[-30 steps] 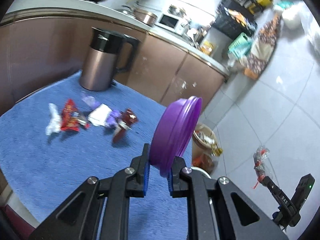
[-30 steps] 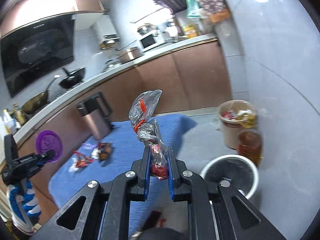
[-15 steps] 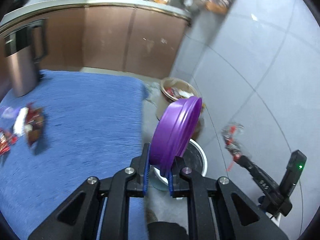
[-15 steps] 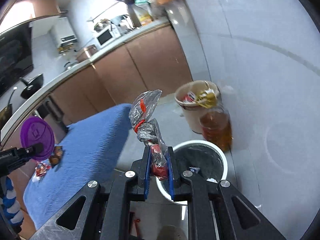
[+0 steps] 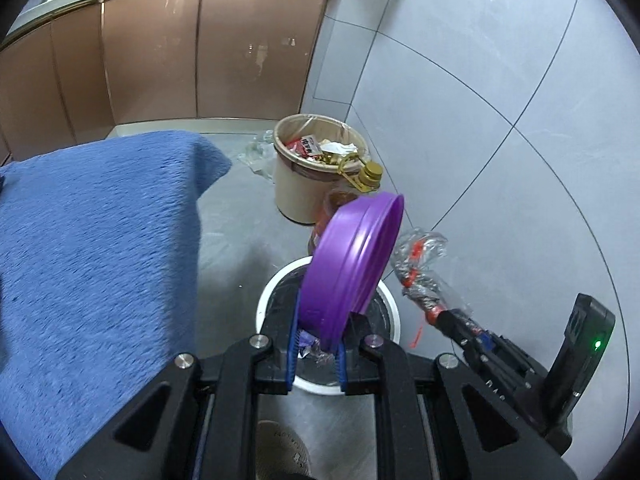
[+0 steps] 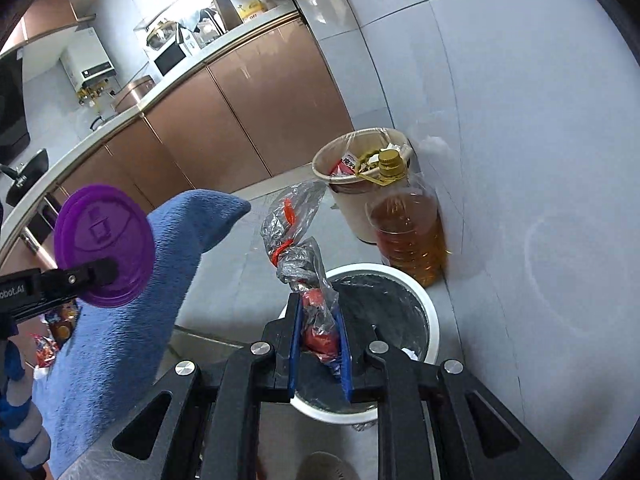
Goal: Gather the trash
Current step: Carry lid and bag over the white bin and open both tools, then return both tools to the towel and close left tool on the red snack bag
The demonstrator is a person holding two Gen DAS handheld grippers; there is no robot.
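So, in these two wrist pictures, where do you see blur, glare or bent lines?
Left wrist view: the fluffy blue cloth smears with motion blur at the left edge, and tile joints bow from the fisheye. Right wrist view: sharper; glare sits on the glossy copper-brown cabinet doors, and the clear bottle of amber oil glows against the wall.

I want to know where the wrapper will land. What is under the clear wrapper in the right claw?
The white bin, its dark liner open beneath the wrapper, with small scraps inside. The right claw, now opening, hides the bin's near part.
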